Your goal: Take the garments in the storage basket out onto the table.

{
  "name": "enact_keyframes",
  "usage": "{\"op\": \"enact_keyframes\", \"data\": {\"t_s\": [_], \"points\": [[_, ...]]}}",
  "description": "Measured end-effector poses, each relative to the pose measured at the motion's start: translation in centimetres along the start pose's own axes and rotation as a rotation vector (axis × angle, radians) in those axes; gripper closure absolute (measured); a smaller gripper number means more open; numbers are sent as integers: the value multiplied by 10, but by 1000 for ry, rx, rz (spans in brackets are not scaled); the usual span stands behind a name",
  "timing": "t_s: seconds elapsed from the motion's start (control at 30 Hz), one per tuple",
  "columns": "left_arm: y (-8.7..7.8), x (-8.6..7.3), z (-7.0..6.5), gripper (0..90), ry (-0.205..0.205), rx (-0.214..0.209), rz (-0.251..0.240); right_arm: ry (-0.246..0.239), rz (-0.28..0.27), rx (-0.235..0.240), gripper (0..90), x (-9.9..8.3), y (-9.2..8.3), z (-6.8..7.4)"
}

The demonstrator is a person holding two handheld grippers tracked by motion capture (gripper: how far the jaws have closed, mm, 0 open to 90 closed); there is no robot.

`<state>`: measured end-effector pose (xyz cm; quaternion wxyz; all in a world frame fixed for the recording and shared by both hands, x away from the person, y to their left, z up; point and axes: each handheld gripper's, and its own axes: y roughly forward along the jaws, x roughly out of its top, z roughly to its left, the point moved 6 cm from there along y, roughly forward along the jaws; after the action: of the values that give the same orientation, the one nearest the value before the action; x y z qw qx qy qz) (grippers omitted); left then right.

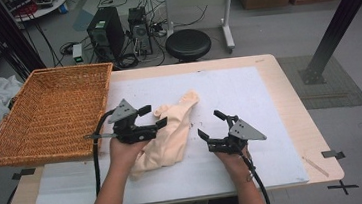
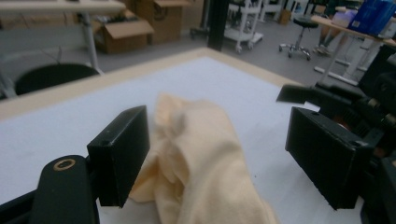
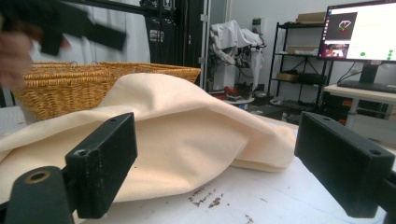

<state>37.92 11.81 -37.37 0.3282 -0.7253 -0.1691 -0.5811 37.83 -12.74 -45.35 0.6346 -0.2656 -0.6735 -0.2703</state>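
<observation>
Right now a cream cloth (image 1: 172, 131) lies bunched in the middle of the white mat (image 1: 248, 90) that covers the worktop (image 1: 290, 111), its long shape running from the near left up toward the far middle. To its left, at the worktop's left edge, sits a wicker basket (image 1: 49, 114), and no part of the cloth is inside it.

Just over the cloth's left side hangs the left claw (image 1: 153, 117), held in the person's left hand (image 1: 123, 152). Its jaws stand wide apart and grip nothing. From the left gripper view the cloth (image 2: 201, 158) passes between the two jaws, lying close against the left one and well clear of the right one; whether it touches the left jaw cannot be told.

Off to the right of the cloth is the right claw (image 1: 210, 125), held in the right hand (image 1: 235, 159) and pointed toward the fabric. Its jaws are also spread wide, empty. From the right gripper view the cloth (image 3: 177, 135) lies ahead of the jaws as a rounded mound, with the basket (image 3: 70, 88) behind it and small dark crumbs (image 3: 205, 200) on the mat in front.
</observation>
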Motion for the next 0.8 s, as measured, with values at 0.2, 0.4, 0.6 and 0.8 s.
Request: {"op": "enact_keyframes", "data": {"t_s": [0.2, 0.4, 0.6, 0.8], "points": [[-37, 12, 5, 186, -76, -16, -98, 6, 5, 4, 137, 0, 1, -1], [-43, 10, 9, 180, -51, -20, -108, 18, 11, 4, 137, -1, 1, -2], [-38, 2, 16, 180, -28, 11, -78, 30, 15, 5, 138, -1, 2, -3], [-37, -5, 20, 180, -47, 2, -88, 29, 16, 4, 140, -1, 2, -3]]}}
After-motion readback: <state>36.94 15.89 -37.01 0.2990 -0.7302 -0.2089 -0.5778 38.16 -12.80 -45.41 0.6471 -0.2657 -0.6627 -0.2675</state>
